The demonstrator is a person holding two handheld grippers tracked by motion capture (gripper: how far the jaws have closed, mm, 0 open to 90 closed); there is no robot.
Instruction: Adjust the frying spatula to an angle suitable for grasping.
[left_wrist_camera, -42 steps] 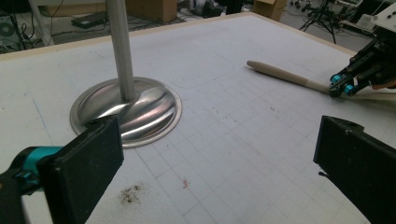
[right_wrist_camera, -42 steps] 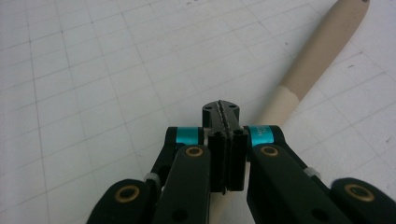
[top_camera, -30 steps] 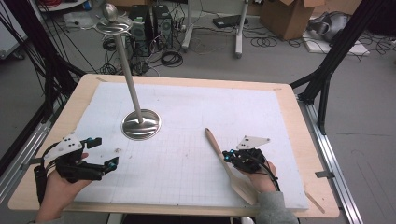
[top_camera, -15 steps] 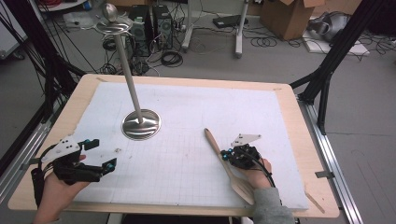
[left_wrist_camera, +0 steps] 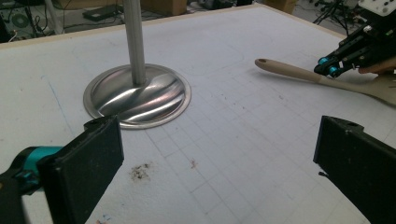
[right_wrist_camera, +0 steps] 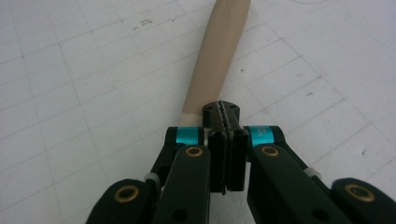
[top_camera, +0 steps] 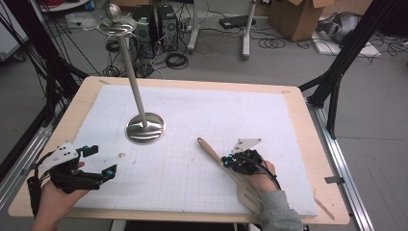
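The high view has the whole wooden spatula at lower right, slotted head included; the right gripper view catches just its handle. The right hand-held gripper sits over the handle, jaws pressed together. The left hand-held gripper is spread wide.

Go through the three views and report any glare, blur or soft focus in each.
High view: even room light, sharp overall, with a bright sheen on the metal stand base. Left gripper view: streaky glare on that base, and its own near jaw pads look soft. Right gripper view: the shut right gripper is crisp, while the wooden spatula handle blurs toward its far end.
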